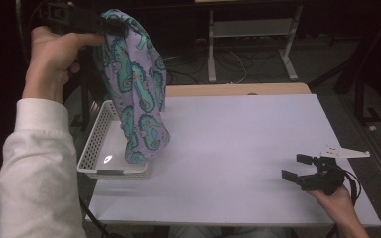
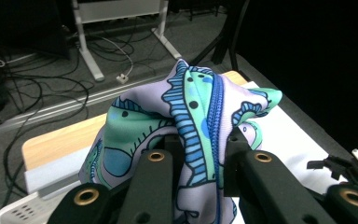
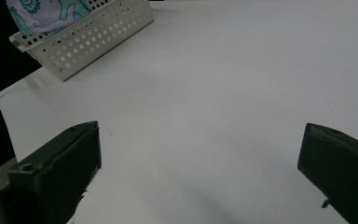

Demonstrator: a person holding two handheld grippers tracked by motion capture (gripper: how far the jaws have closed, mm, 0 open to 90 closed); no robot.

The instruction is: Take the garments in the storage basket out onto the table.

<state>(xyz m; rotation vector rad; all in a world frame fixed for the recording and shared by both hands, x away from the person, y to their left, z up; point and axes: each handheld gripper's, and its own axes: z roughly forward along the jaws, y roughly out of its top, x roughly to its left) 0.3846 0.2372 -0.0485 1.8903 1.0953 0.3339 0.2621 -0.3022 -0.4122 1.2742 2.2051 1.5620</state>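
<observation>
A white surface carries 1 white perforated basket at its left edge, with a wooden strip along the far side.

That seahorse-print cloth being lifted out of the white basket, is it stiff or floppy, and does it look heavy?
Probably floppy: the seahorse-print cloth hangs in soft folds from the left gripper, its lower end drooping into the white basket. Likely light too, since a pinch on one bunched fold carries all of it. It may sway or drag on the rim when moved.

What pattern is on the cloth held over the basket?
Lilac cloth printed with teal-and-blue seahorses; clearest in the high view.
</observation>
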